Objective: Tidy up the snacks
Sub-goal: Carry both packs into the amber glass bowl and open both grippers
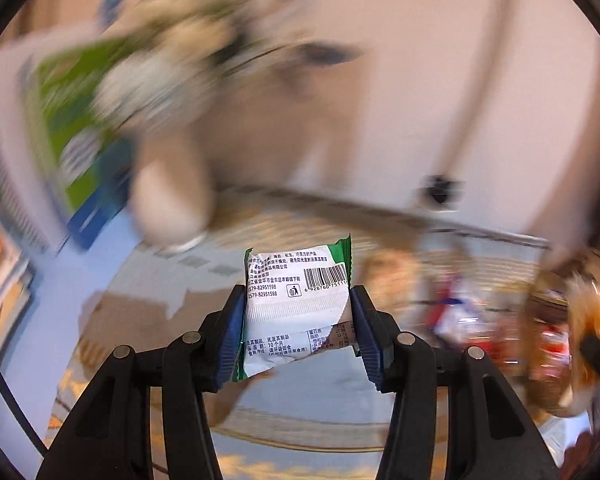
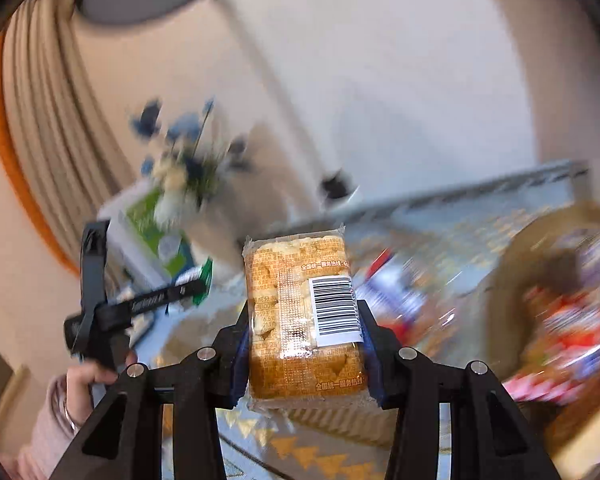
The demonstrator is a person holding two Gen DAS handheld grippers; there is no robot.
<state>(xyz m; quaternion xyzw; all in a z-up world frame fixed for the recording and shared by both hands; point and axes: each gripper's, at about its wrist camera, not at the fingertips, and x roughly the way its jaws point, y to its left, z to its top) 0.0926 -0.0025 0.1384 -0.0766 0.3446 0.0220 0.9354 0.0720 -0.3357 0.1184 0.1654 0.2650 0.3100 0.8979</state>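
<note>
- Left gripper (image 1: pixel 298 312): closed on a white and green snack packet (image 1: pixel 296 304), its blue pads pressed against the packet's two sides. The packet is held clear above the desk, back face up, showing a barcode, printed text and a bin symbol.
- Right gripper (image 2: pixel 306 320): closed on an orange cracker packet (image 2: pixel 300 320), pads against both long sides. The packet is clear-wrapped with a white barcode label on its right half, held above the desk.
- Desk (image 1: pixel 332 396): covered by a pale blue cloth with a gold pattern; heavily blurred in both views.
- Basket (image 2: pixel 512 280): brown, at the right of the right wrist view, holding blurred red, white and blue snack packs (image 2: pixel 572 332). Further blurred packs lie on the desk just left of it.
- Green and white box (image 2: pixel 152 224): stands at the far left of the desk, against the wall.
- Flower arrangement (image 2: pixel 184 160): blue and cream blooms, beside the box; blurred.
- Person's hand (image 2: pixel 96 372): pink sleeve, grasping the left gripper's handle, seen at lower left of the right wrist view.
</note>
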